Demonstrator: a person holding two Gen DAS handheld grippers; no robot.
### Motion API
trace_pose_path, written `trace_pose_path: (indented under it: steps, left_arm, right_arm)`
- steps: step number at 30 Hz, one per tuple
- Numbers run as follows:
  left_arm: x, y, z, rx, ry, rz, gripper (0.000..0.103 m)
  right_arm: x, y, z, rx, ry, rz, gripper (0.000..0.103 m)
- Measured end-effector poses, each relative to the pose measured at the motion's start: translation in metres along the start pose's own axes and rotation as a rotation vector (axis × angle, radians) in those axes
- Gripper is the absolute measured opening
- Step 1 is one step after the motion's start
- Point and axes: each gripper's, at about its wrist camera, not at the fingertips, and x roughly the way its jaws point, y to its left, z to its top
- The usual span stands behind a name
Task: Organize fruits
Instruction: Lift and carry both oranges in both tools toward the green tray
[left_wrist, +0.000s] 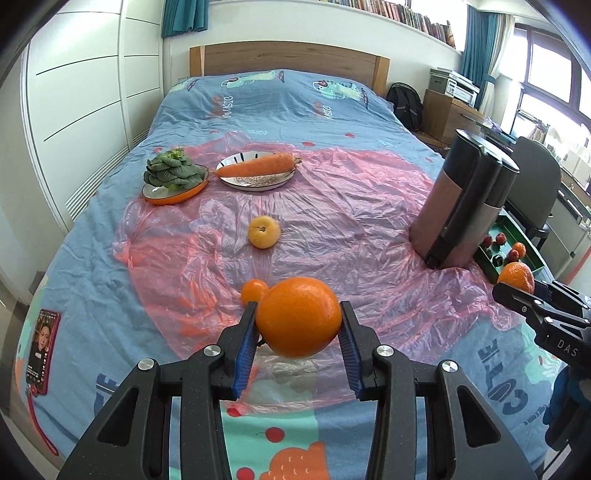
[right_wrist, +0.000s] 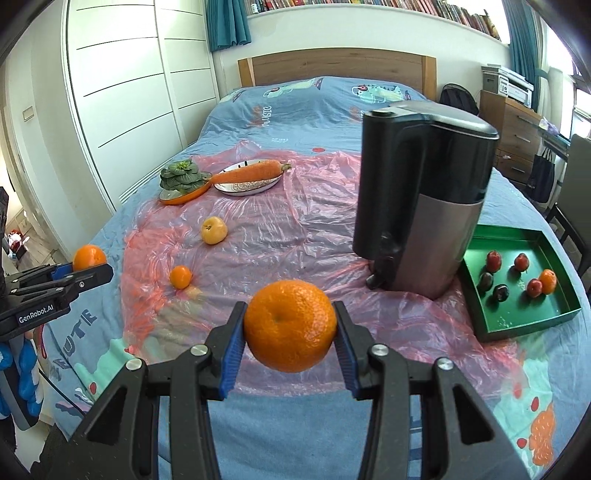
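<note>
My left gripper (left_wrist: 298, 321) is shut on a smooth orange (left_wrist: 298, 317), held above the pink plastic sheet (left_wrist: 332, 206). My right gripper (right_wrist: 290, 326) is shut on a dimpled orange (right_wrist: 290, 325), also lifted. A small tangerine (left_wrist: 254, 290) lies on the sheet behind the left gripper; it also shows in the right wrist view (right_wrist: 180, 277). A yellow apple (left_wrist: 263, 232) lies mid-sheet. A green tray (right_wrist: 524, 321) at the right holds several small red and dark fruits and one tangerine (right_wrist: 547, 280).
A tall black and steel juicer (right_wrist: 421, 206) stands just left of the tray. An orange plate with greens (left_wrist: 173, 177) and a white plate with a carrot (left_wrist: 258, 168) sit at the back. A phone (left_wrist: 41, 350) lies at the bed's left edge.
</note>
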Motion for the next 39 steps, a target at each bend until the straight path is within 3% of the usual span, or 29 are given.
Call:
trace_pose_path:
  steps: [15, 23, 39]
  left_arm:
    - [-0.013, -0.101, -0.001, 0.161, 0.010, -0.083, 0.036]
    - [-0.005, -0.171, 0.006, 0.267, 0.035, -0.154, 0.036]
    - [0.054, -0.329, 0.033, 0.430, 0.120, -0.312, 0.036]
  right_arm:
    - [-0.048, -0.078, -0.032, 0.121, -0.046, -0.073, 0.050]
    - [-0.059, -0.138, -0.041, 0.204, -0.069, -0.120, 0.050]
    - [-0.043, -0.279, -0.051, 0.360, -0.076, -0.220, 0.050]
